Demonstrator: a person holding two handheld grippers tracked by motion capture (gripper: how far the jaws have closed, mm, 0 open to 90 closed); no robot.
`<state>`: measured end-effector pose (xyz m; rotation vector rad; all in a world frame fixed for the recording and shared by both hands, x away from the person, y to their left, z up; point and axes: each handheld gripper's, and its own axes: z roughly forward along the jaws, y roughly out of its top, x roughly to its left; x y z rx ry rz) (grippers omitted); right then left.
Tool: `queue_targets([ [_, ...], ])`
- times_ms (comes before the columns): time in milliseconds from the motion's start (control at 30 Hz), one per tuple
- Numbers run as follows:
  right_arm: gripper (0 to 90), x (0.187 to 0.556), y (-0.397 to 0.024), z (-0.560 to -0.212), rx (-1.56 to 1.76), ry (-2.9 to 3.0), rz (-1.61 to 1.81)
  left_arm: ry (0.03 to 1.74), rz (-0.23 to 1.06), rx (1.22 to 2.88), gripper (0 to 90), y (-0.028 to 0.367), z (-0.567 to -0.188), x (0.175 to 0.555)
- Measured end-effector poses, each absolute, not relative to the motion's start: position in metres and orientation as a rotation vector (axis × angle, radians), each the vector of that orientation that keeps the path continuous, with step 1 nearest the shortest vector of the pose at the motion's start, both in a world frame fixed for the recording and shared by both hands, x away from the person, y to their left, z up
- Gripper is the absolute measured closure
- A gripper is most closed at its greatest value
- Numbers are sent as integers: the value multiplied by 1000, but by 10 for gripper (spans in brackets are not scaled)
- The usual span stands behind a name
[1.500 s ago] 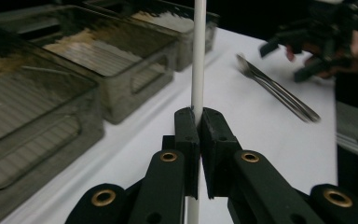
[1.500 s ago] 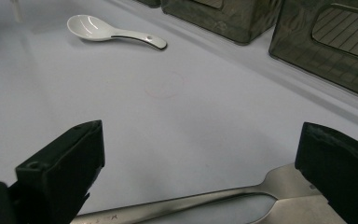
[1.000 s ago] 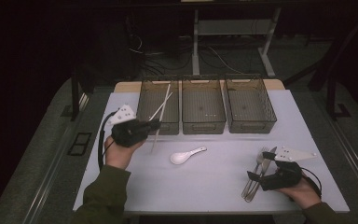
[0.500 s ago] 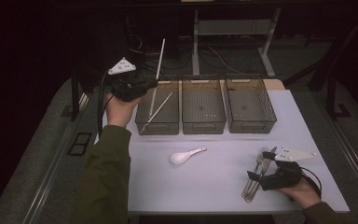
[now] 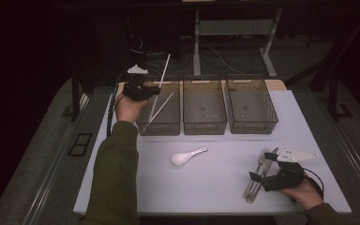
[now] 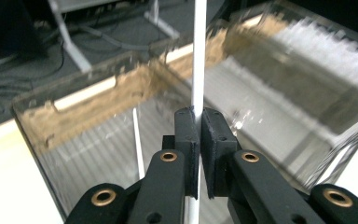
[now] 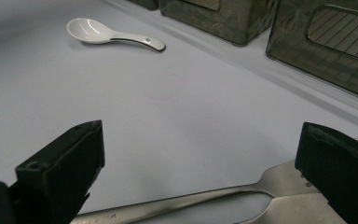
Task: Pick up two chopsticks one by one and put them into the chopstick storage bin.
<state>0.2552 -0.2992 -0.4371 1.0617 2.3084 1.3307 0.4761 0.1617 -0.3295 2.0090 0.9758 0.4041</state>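
My left tool [image 5: 146, 90] is clamped shut on a white chopstick [image 5: 161, 77], holding it over the left bin [image 5: 161, 127]. In the left gripper view the pads [image 6: 187, 135] pinch the stick [image 6: 197, 56] somewhere along its length, with a long stretch rising beyond the jaws and a short bit showing below. A second chopstick [image 5: 159, 107] already leans inside that bin, slanting from its floor towards the far wall.

I judge the stick light, stiff and smooth, so it may pivot or slide between the pads if I swing it quickly. A hold nearer its middle would keep it from tipping; as it stands, the long free end could catch the bin's far rim. To drop it beside its twin I would tilt it down into the bin before letting go, since a thin stick can bounce off the mesh floor.

My right tool [image 5: 261, 176] rests on the bench [image 5: 215, 187], well in front of the left bin and far off to its right, jaws wide apart. In the right gripper view a fork handle [image 7: 177, 203] lies between them, untouched. A white spoon [image 5: 187, 156] lies on the bench just in front of the middle bin [image 5: 204, 126], likely ceramic and breakable.
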Motion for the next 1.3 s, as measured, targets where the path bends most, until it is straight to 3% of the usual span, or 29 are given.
queue_targets([
  [400, 14, 255, -299, -437, 1060, 2316, 1330, 1070, 344, 2149, 846, 163, -363, 483],
  [900, 14, 255, -299, -437, 1058, 2313, 1334, 1148, 376, 2164, 831, 156, -378, 488],
  [1033, 14, 255, -299, -437, 1058, 2312, 1334, 1168, 408, 2142, 703, 157, -377, 488],
  [1300, 14, 255, -299, -437, 1056, 2311, 1333, 1104, 409, 2111, 571, 156, -367, 483],
])
